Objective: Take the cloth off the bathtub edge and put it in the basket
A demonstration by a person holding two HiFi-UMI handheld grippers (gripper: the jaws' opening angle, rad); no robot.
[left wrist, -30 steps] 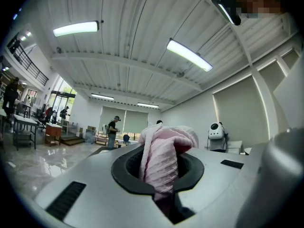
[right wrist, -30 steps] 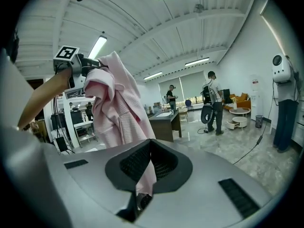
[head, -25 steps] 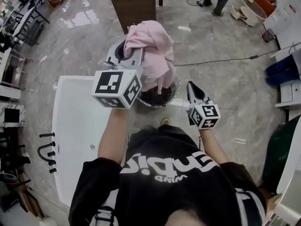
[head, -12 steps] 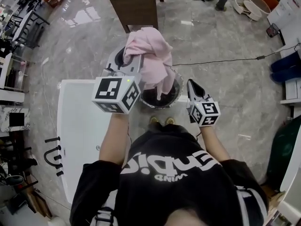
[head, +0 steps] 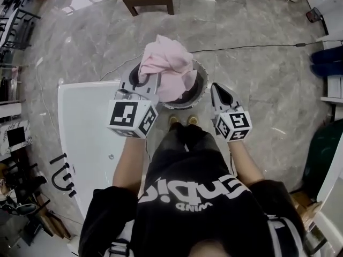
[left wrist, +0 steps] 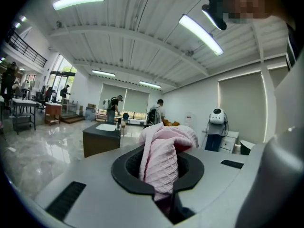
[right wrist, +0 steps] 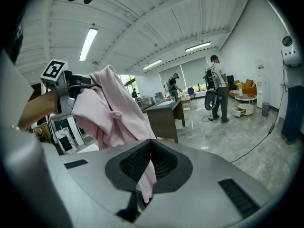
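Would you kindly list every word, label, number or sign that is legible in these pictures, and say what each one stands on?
"WIND": small white line on the person's black shirt, as it appears in the head view; the reading is uncertain.
Large white lettering above it on the shirt: too distorted to read.
Marker cubes: black-and-white square patterns only, no words.
Pink cloth: no print visible.

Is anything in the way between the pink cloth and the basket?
No, nothing I can see. The left gripper has its jaws shut on the cloth, which hangs right over the open basket with only air underneath.
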